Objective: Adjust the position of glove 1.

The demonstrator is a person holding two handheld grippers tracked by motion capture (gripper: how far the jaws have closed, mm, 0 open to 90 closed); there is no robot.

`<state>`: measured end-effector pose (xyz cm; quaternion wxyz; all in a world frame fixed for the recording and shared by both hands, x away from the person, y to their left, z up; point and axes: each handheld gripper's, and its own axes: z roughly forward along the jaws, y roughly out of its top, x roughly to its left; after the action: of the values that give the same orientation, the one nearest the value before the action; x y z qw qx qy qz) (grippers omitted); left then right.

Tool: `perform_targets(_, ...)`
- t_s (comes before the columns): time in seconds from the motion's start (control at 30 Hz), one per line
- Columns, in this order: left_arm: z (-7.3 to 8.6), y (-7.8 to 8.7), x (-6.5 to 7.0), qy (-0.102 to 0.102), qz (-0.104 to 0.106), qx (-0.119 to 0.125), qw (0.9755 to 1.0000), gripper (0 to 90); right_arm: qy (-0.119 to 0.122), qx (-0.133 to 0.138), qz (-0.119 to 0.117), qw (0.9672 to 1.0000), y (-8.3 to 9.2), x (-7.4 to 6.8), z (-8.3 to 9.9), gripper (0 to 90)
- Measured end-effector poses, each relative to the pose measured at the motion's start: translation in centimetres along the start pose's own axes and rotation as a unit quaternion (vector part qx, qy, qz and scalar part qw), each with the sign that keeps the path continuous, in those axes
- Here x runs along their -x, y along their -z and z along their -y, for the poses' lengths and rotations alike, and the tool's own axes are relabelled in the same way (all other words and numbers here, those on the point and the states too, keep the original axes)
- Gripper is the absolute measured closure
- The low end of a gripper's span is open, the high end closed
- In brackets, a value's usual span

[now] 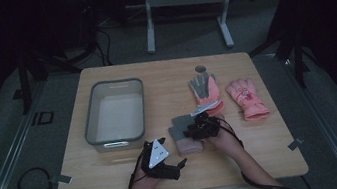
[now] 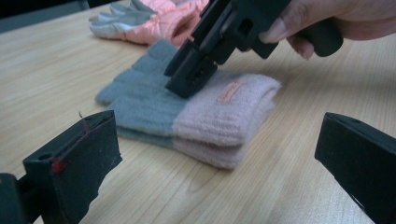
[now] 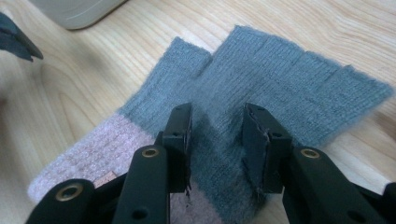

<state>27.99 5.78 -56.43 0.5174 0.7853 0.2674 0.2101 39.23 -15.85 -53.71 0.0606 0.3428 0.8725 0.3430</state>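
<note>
Mid-worktop (image 1: 117, 173), just right of grey bin (image 1: 115, 113): grey/pink knit glove (image 3: 261, 88) lying flat. Right gripper (image 3: 217, 140) tips down on grey part, jaws partly apart, prob. not pinching fabric. Left gripper (image 2: 210, 154) near worktop's front edge, jaws wide apart, holding nothing. Two pink gloves (image 1: 227, 97) further back.

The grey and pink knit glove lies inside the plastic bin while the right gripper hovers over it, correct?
Not quite. The grey and pink knit glove lies flat on the wooden table, beside the plastic bin, as the high view shows. The right gripper is indeed over it.
</note>
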Motion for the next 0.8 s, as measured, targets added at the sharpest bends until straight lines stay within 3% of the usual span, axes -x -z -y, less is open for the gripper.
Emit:
perform_targets(0.13,0.0,0.3,0.1,0.008,0.006,0.011,0.9999,0.0,0.017,0.000,-0.008,0.9998,-0.2,-0.5,0.0,63.1)
perform_targets(0.23,-0.4,0.7,0.2,0.010,0.007,0.028,0.9995,0.0,0.021,0.002,-0.007,0.9997,0.2,-0.7,-0.3,56.9)
perform_targets(0.33,-1.3,1.0,0.1,0.002,-0.017,0.025,0.9995,0.0,0.026,0.020,-0.009,0.9994,1.4,-0.8,-0.8,51.7)
perform_targets(0.5,-2.7,1.3,-0.2,0.001,0.003,0.038,0.9993,0.0,0.020,0.053,-0.019,0.9982,3.7,-0.2,-1.6,42.2)
perform_targets(0.6,-3.5,1.3,-0.2,0.013,0.011,0.022,0.9996,0.0,0.009,0.067,-0.020,0.9975,4.5,0.2,-1.8,38.6)
perform_targets(0.67,-4.4,1.1,0.0,0.005,0.021,0.023,0.9995,0.0,0.005,0.076,-0.032,0.9966,5.4,0.9,-1.9,24.4)
perform_targets(0.77,-5.1,0.6,0.2,-0.026,0.021,0.004,0.9994,0.0,0.006,0.082,-0.043,0.9957,5.9,1.2,-1.9,16.0)
perform_targets(0.8,-5.1,0.6,0.2,-0.026,0.021,0.004,0.9994,0.0,0.006,0.082,-0.043,0.9957,5.9,1.2,-1.9,16.0)
